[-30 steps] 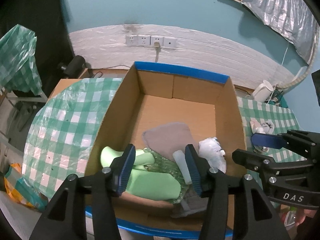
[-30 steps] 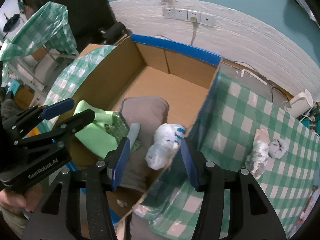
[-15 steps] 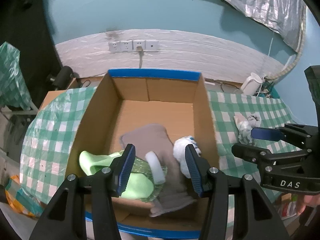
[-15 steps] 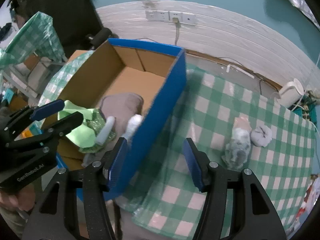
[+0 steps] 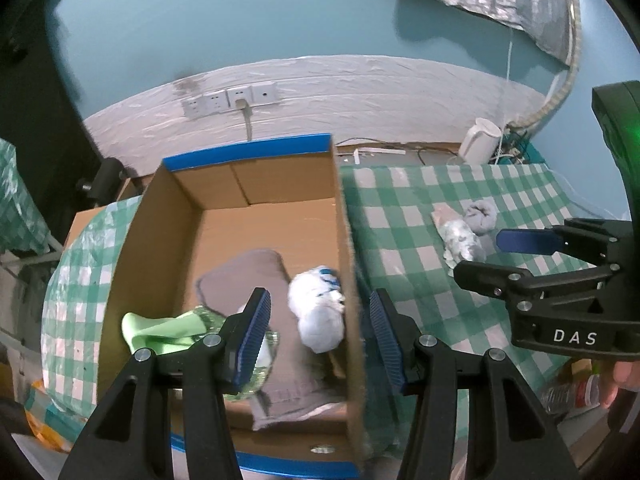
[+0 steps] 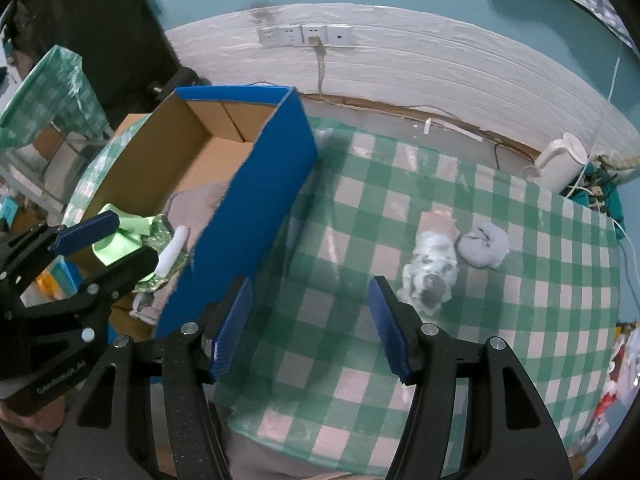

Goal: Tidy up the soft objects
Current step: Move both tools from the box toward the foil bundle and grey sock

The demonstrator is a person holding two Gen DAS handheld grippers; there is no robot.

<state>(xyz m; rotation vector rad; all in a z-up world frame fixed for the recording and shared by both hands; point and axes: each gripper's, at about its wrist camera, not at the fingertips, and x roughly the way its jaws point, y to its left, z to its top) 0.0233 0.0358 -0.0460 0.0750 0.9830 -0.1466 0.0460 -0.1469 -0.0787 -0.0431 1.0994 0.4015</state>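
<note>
- A second ago the right gripper [image 6: 310, 322] hung over the cardboard box [image 5: 344, 248] with the white-and-blue bundle [image 5: 320, 312] between its fingers; now it stands released and empty over the checked surface [image 6: 360, 216], outside the box's blue wall.
- That bundle now lies inside the box, touching the grey cloth [image 5: 248, 272] and close against the right-hand wall — one soft thing looks put away.
- The left gripper [image 5: 318, 334] has also swung rightward: it is released, holds nothing, and straddles that same wall instead of hovering over the green item [image 5: 160, 328].
- Two soft things are not yet in the box — a mottled white bundle [image 6: 434, 276] and a grey rolled sock [image 6: 484, 246], touching each other on the surface, just ahead and right of the right gripper. My guess is that these come next.
- Writing: "DAS" in white on the right gripper's body in the left view; "GenRobot.AI" on the left gripper's body in the right view, blurred.
</note>
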